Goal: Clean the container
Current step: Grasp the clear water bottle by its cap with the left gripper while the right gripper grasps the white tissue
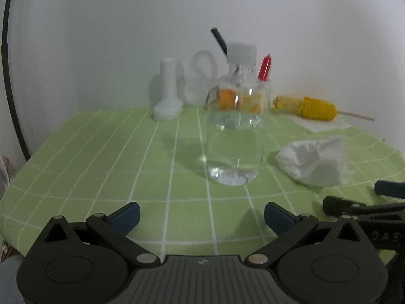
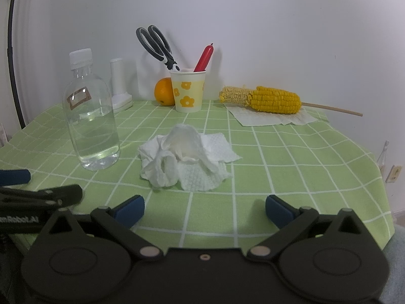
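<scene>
Clear bottle, part-filled, capped, upright beside crumpled tissue; both grippers released, empty; off-centre grasp risks toppling

Left tongs and right tongs both gape wide, side by side, holding nothing.

Crumpled paper towel beside clear bottle.
</scene>
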Available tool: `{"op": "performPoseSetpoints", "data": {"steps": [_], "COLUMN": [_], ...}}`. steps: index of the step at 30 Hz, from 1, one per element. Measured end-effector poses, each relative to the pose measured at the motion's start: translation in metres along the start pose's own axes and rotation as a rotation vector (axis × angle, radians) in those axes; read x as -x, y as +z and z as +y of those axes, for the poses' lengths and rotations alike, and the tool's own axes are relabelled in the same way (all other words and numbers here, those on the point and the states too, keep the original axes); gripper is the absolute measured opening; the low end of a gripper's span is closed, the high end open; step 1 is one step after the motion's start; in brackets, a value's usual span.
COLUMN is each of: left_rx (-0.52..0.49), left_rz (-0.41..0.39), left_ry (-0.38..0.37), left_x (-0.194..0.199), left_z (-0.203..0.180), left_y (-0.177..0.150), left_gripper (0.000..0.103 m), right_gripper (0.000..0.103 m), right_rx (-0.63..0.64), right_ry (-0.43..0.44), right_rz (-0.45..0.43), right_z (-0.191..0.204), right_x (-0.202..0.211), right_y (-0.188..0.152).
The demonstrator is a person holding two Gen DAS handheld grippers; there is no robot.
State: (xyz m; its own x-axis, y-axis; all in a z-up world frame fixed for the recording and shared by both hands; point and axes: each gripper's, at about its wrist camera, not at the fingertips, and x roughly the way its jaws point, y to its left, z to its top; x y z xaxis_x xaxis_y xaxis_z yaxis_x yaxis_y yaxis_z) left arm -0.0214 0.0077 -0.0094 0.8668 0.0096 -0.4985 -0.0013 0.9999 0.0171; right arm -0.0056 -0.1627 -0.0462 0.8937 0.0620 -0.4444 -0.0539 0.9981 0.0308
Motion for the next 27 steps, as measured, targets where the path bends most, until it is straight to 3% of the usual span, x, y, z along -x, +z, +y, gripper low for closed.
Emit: {"op": "performPoseSetpoints", "data": {"steps": [4,9,12,16,19,21,23,27], "left_rx": [-0.008,0.000,0.000,-0.015,-0.042,-0.063,-0.081,-0.102], "left_rz": [-0.095,-0.161,-0.177,-0.170,-0.163,-0.163,-0.166,-0.162], "left_ry": [-0.031,-0.041,-0.038,-0.056,-0.074,-0.080,-0.083,-0.106], "left_x": [0.019,0.041,0.043,0.032,0.022,0.017,0.012,0.005], "left_z": [0.002,0.006,0.009,0.009,0.006,0.002,-0.001,-0.006], "left_y": [0.009,0.031,0.054,0.082,0.095,0.101,0.103,0.105], "left_gripper": [0.103,0.102,0.098,0.076,0.069,0.067,0.065,0.064], "right_gripper": [0.098,0.098,0.095,0.083,0.081,0.075,0.061,0.053], "right_rx": [-0.043,-0.051,-0.041,0.050,0.094,0.112,0.135,0.128], "right_ry": [0.020,0.050,0.112,0.196,0.284,0.296,0.289,0.299], "right_rz": [-0.062,-0.178,-0.195,-0.147,-0.079,-0.042,0.004,0.028], "right_z": [-0.006,-0.016,-0.023,-0.024,-0.022,-0.017,-0.013,-0.017], "right_x": [0.009,0.021,0.015,-0.015,-0.036,-0.048,-0.056,-0.062], "right_y": [0.006,0.026,0.043,0.058,0.061,0.059,0.057,0.047]}}
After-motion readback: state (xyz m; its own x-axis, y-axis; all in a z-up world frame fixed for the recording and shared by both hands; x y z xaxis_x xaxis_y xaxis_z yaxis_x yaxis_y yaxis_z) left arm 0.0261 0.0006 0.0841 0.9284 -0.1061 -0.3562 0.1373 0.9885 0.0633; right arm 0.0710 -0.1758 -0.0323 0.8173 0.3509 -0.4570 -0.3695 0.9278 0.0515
